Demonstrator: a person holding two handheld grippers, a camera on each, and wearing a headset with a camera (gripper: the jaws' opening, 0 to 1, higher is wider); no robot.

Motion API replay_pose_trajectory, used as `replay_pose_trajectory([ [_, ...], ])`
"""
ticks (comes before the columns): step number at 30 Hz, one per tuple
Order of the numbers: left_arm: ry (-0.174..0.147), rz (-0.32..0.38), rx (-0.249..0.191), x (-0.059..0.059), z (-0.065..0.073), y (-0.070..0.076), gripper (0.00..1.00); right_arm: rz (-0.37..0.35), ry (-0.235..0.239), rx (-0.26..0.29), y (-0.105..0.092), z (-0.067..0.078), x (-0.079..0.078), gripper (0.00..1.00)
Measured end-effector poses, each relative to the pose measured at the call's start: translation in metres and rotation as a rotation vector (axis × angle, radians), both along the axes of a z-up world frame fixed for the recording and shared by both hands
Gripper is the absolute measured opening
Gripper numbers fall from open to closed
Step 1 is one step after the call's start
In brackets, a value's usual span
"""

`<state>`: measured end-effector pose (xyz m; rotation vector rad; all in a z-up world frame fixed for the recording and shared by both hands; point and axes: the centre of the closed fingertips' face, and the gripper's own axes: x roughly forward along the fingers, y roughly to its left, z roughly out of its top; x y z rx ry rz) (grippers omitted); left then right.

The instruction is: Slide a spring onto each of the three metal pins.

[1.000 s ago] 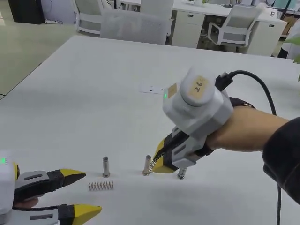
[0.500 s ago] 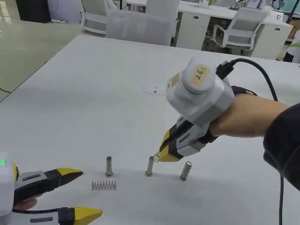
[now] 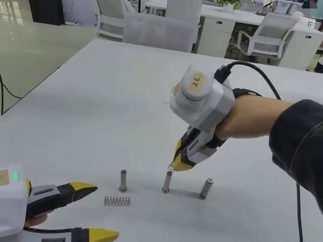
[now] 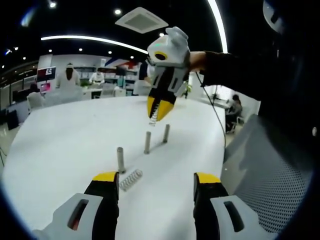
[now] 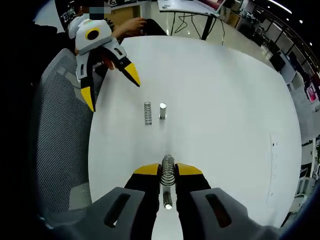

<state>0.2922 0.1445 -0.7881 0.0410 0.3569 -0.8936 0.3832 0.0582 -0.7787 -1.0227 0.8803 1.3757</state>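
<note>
Nearest me in the head view, the left gripper [image 3: 106, 212] sits low, jaws wide apart with nothing between them. Just past its tips the loose spring [image 3: 117, 200] lies flat on the white table [image 3: 91, 101], long axis running across my view. Behind it comes the row of three: left pin [image 3: 123, 180] bare, middle pin [image 3: 167, 182] bare, right pin [image 3: 205, 188] already wearing a spring.

Now the one that matters. The right gripper [image 3: 179, 164] is clamped on the held spring [image 3: 173, 163], and the coil's lower end hangs just above the middle pin's top, not touching it. The pin stands upright, but the spring leans, its top tipped toward the gripper. By my reading I need to bring the coil to vertical over the pin, then go straight down. The left gripper is nearer the loose spring and the left pin.
</note>
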Motion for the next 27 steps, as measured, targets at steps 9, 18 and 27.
replay_pose_trajectory([
  [9,0.006,-0.001,0.001,0.000,-0.002,-0.002,0.55,-0.006,0.022,-0.023,0.000,-0.008,0.004,0.08],
  [18,0.007,0.000,0.001,0.001,-0.002,-0.001,0.53,-0.010,0.035,-0.043,0.000,-0.015,0.005,0.08],
  [27,0.007,-0.001,0.004,0.000,-0.003,-0.001,0.53,-0.007,0.050,-0.085,0.001,-0.029,0.005,0.08],
])
